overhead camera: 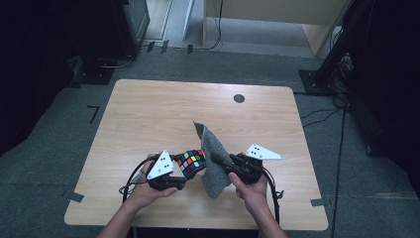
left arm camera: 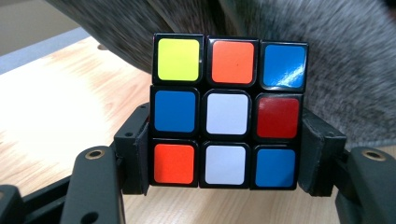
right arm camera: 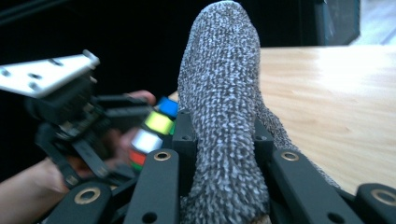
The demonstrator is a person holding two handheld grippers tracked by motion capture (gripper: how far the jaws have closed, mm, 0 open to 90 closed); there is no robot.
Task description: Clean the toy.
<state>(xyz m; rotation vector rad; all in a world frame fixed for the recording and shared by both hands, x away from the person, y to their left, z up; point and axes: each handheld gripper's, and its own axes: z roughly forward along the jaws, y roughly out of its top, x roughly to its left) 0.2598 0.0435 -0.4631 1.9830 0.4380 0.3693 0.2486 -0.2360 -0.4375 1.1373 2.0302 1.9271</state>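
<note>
Left hand [overhead camera: 148, 191]: I see it at the near edge of the worktop [overhead camera: 148, 114], wrapped around the left claw's body.
Left claw [overhead camera: 184, 171]: clenched on the cube; in the left gripper view both pads press the cube's lower side faces, one on each side.
Cube [left arm camera: 226, 109]: held above the worktop, near its front edge and a little left of centre. The face toward the left claw's camera reads yellow, orange, blue on top; blue, white, red in the middle; orange, white, blue at the bottom.
Cube and cloth: in the high view the cube sits just beside the cloth; I cannot tell whether they touch. In the left gripper view the cloth hangs close behind the cube.
Cloth [overhead camera: 214, 156]: grey, speckled knit, bunched; its upper corner stands up over mid-worktop and its lower end droops toward the near edge.
Right claw [right arm camera: 219, 144]: clenched on the cloth, which is pinched in a thick fold between the two jaws and rises above them.
Right hand [overhead camera: 252, 191]: grips the right claw's body at the near edge, right of centre.
Worktop: pale wood, with a dark round mark [overhead camera: 239, 98] toward its far right.
</note>
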